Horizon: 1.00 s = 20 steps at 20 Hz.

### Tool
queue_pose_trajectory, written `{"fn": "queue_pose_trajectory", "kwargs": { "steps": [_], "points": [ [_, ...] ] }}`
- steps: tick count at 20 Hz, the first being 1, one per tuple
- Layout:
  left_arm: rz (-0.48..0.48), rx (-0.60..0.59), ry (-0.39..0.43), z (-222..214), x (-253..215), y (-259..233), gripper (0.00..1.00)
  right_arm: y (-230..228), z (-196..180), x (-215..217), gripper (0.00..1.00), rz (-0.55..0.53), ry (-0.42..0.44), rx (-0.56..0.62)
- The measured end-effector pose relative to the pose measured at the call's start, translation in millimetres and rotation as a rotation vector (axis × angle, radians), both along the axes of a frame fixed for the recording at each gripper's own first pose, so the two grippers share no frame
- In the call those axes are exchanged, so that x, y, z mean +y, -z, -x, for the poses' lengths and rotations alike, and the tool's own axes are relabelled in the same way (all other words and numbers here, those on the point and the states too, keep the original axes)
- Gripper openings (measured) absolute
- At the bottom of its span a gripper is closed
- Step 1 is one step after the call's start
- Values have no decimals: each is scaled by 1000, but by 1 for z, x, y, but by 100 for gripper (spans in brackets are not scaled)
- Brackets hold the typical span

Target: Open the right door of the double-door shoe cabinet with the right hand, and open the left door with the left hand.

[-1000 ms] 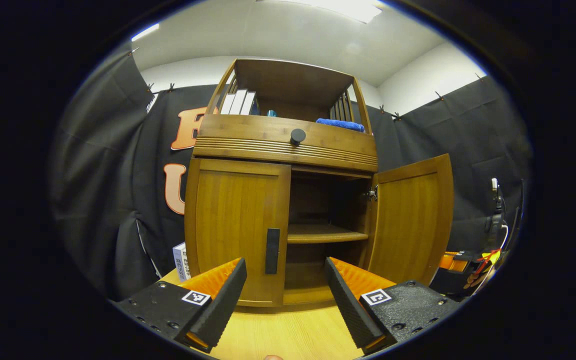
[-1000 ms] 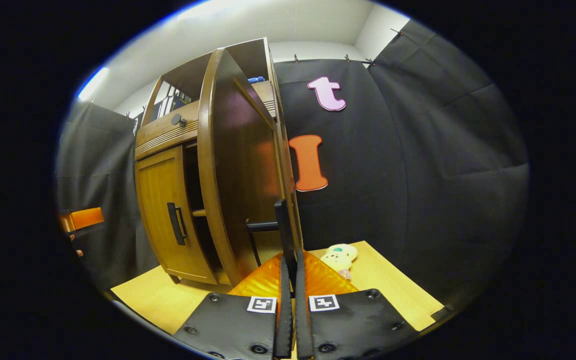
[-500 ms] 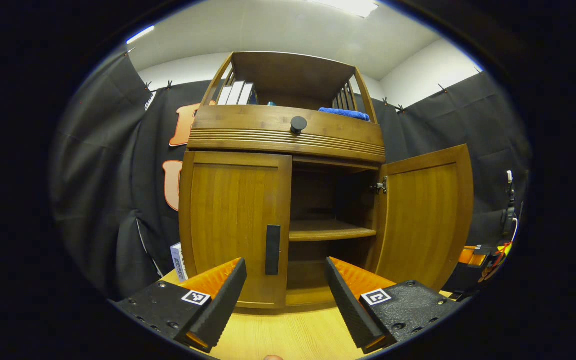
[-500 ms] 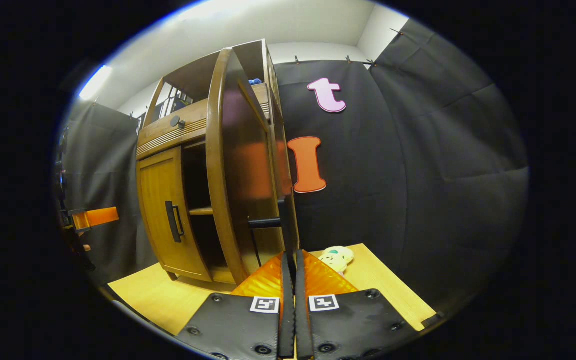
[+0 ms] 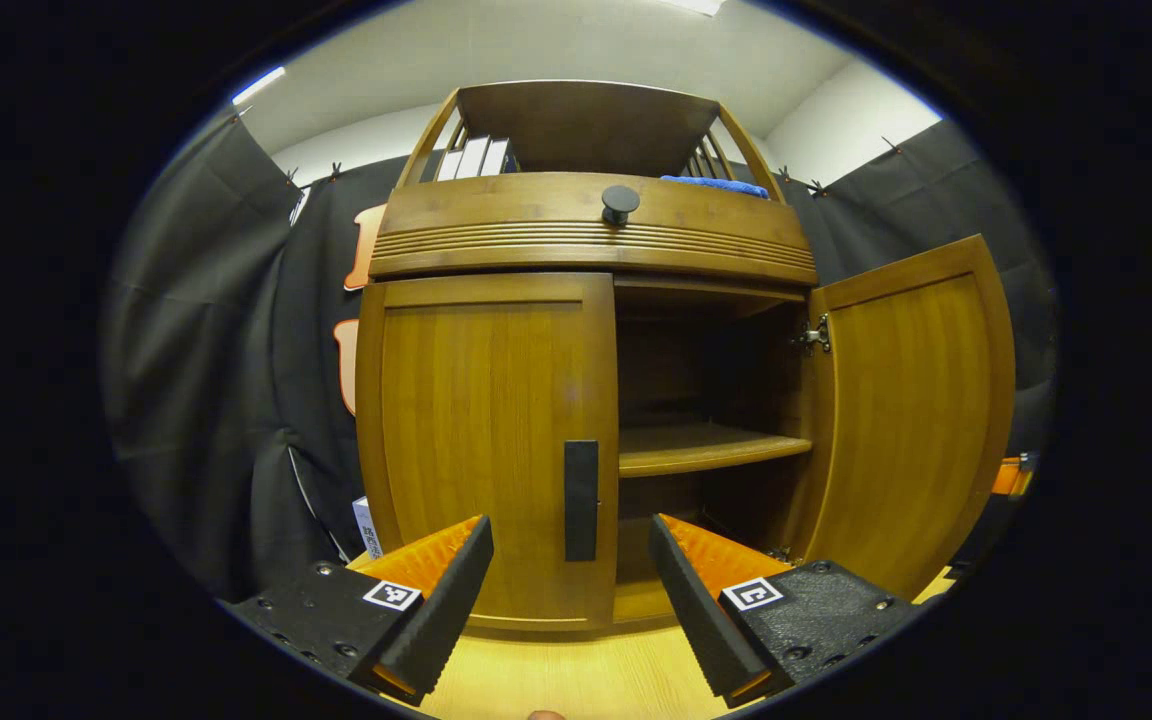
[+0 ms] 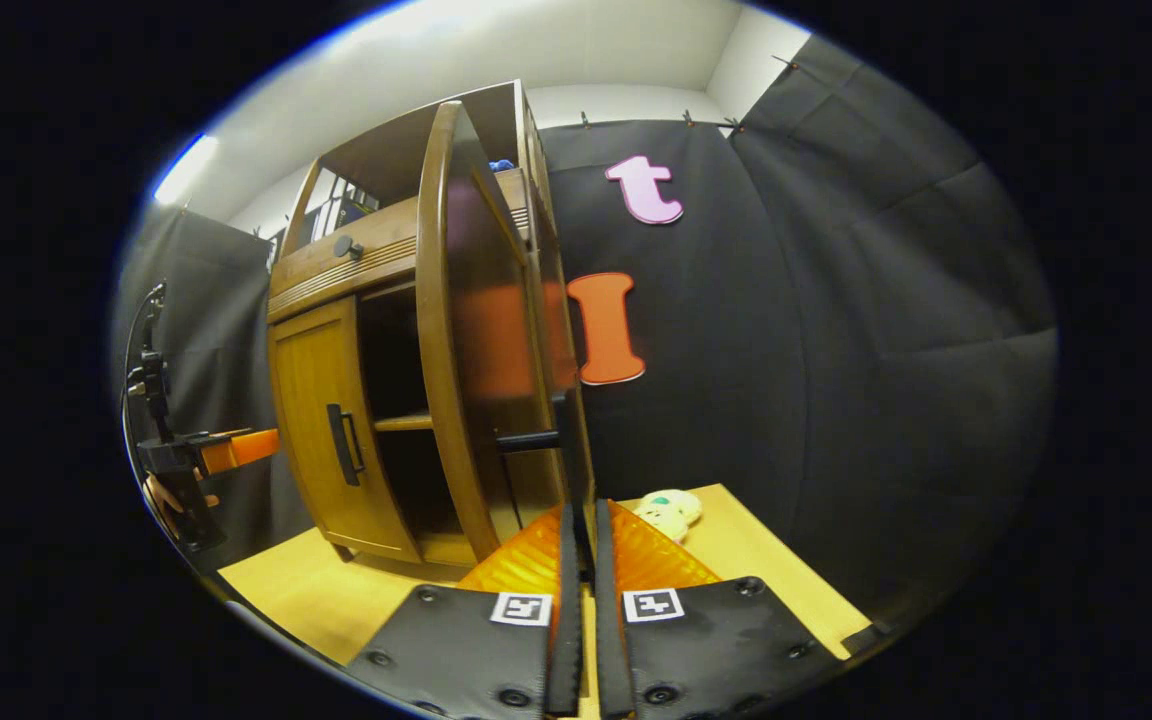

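Right door (image 5: 911, 410) of the cabinet (image 5: 591, 225) is swung wide open, exposing a shelf (image 5: 701, 448) inside; left door (image 5: 486, 440) is closed flush, its dark vertical handle (image 5: 581, 500) on its right edge. Left gripper (image 5: 571, 600) sits just in front of that handle, fingers spread wide, handle centred between them but not touched. Right gripper (image 6: 581, 610) is closed narrow on the right door's handle (image 6: 568, 470), both fingers pinching the bar, door edge-on in the right gripper view. That view also shows the left gripper far left with a hand on it. Books (image 5: 476, 158) and a blue cloth (image 5: 716, 185) on the top shelf, plush toy (image 6: 669, 512) on the table (image 6: 336, 600) right of the cabinet. Small box (image 5: 366, 525) left of the cabinet has print, too small to read.
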<state>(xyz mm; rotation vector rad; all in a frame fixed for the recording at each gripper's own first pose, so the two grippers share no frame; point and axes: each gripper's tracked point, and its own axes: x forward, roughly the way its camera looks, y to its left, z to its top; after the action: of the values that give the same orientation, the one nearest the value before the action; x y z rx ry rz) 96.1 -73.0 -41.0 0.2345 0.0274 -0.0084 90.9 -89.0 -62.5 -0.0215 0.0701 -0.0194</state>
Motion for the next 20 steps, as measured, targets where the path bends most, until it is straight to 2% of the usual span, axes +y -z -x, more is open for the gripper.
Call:
{"fn": "queue_pose_trajectory", "kwargs": {
  "steps": [2,6,7,8,9,11,12,13,14,16,17,18,19,20],
  "points": [
    [-11,-6,-4,-14,-1,1,92,-15,14,-21,48,17,78,-55],
    [-37,-12,-1,-58,0,15,92,-37,34,-28,100,19,119,-123],
    [-44,-5,-7,-68,1,19,92,-35,35,-28,99,34,126,-124],
    [-48,8,-12,-76,2,25,93,-34,37,-28,90,46,125,-118],
    [-48,17,-12,-84,3,29,93,-32,37,-27,100,49,125,-108],
    [-51,33,-9,-98,3,37,93,-29,36,-27,99,34,126,-100],
    [-53,41,-10,-105,5,41,93,-29,37,-29,91,26,132,-104],
    [-53,45,-11,-110,6,43,93,-32,35,-30,99,22,141,-108],
    [-51,46,-11,-115,8,45,95,-34,35,-32,100,22,150,-111],
    [-36,44,-15,-123,11,46,77,-34,34,-34,99,24,161,-115],
    [-28,49,-14,-126,10,49,69,-34,35,-33,91,23,158,-117],
    [-19,57,-7,-129,9,52,60,-36,36,-33,99,21,158,-126],
    [-15,64,2,-131,7,54,51,-38,38,-34,99,21,161,-136],
    [-9,66,9,-132,6,54,48,-40,38,-35,99,26,165,-144]
  ]
}}
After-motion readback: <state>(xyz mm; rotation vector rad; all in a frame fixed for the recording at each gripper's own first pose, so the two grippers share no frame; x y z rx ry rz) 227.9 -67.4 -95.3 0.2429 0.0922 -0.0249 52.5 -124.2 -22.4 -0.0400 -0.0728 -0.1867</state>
